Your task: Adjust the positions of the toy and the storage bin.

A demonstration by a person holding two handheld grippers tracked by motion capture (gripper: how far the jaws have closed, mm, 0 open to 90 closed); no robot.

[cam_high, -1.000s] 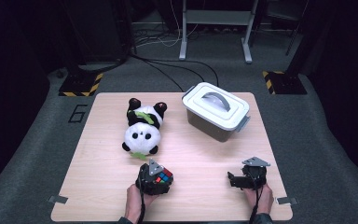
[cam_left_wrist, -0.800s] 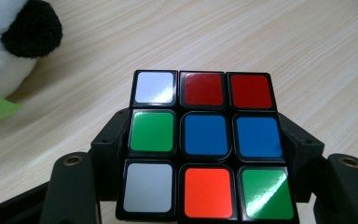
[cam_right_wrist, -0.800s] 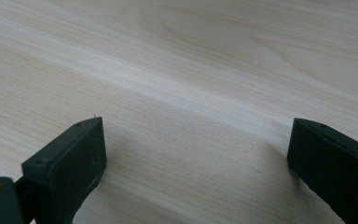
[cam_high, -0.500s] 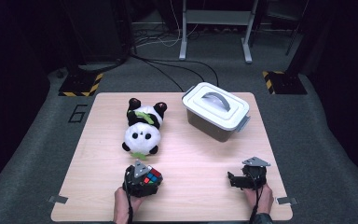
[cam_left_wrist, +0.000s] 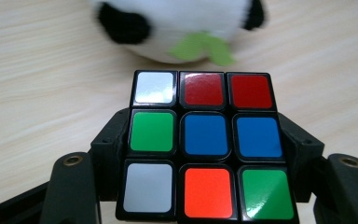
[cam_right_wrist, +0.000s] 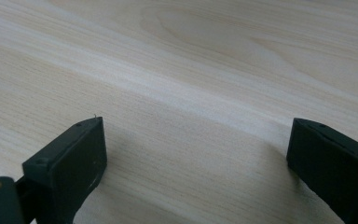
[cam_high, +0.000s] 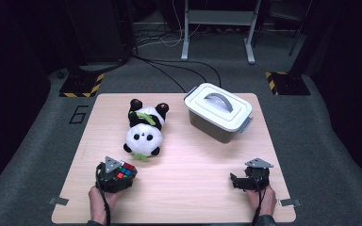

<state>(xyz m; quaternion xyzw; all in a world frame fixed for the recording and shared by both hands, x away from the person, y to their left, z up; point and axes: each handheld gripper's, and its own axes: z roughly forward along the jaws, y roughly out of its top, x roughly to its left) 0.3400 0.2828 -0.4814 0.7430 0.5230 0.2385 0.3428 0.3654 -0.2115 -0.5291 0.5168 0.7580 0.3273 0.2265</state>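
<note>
A scrambled puzzle cube (cam_high: 127, 171) with white, red, blue, green and orange stickers sits between the jaws of my left gripper (cam_high: 122, 173), near the table's front left. In the left gripper view the cube (cam_left_wrist: 205, 144) is clamped from both sides by the black fingers (cam_left_wrist: 109, 149), just off the wood. A plush panda (cam_high: 143, 129) lies on its back right behind it, and its white head (cam_left_wrist: 177, 23) shows blurred beyond the cube. My right gripper (cam_high: 235, 181) rests at the front right, jaws wide apart with bare wood between them (cam_right_wrist: 196, 158).
A grey lidded box (cam_high: 219, 110) with a handle stands at the back right of the wooden table (cam_high: 193, 155). Cables, desk legs and striped floor blocks lie beyond the far edge. Bare wood stretches between the two grippers.
My left gripper has carried the cube to the left along the front edge, away from the table's middle. The right gripper, panda and box have stayed put.
</note>
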